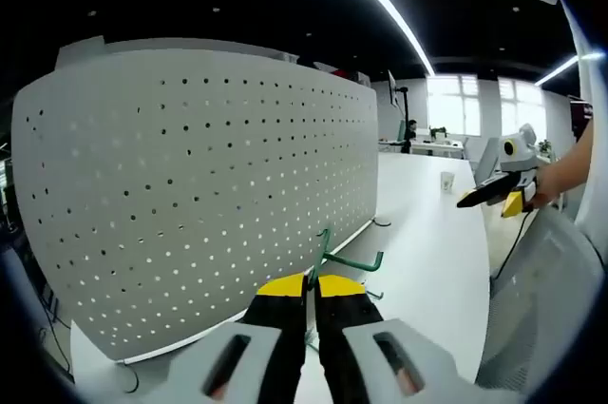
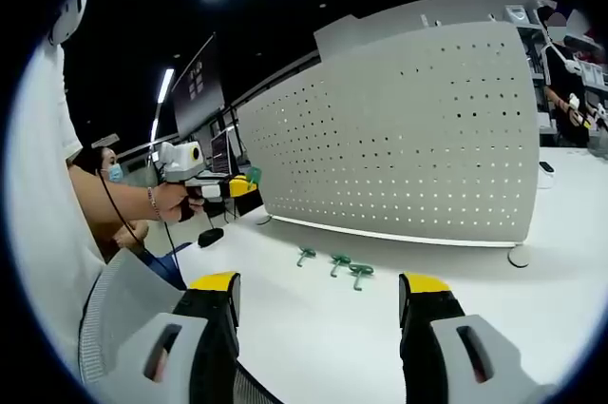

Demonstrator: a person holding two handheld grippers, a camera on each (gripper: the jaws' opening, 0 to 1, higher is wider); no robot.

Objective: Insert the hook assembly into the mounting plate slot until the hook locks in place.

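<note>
One green hook sits pinched in the left gripper low in the centre of the left gripper view, its stem rising from between the closed yellow-tipped jaws and its bent arm reaching right. The pegboard fills the left and middle of the frame, just beyond the hook; whether the hook touches it cannot be told. As a judgement, the grip looks narrow, on a thin stem, so the hook could twist or slip when pressed at the holes, and a tilted approach could miss the hole and fail to lock. At the right edge the right gripper hangs in a hand above the white table, well apart from the hook.

In the right gripper view, the right gripper's jaws stand wide apart at the bottom of the frame, holding nothing. Three spare hooks lie on the table in the lower centre, between the jaws in the picture but farther off, near the foot of the pegboard. At centre left the left gripper is held in a hand, a bit of green at its tip. A sweep of the open jaws could knock the spare hooks aside.
</note>
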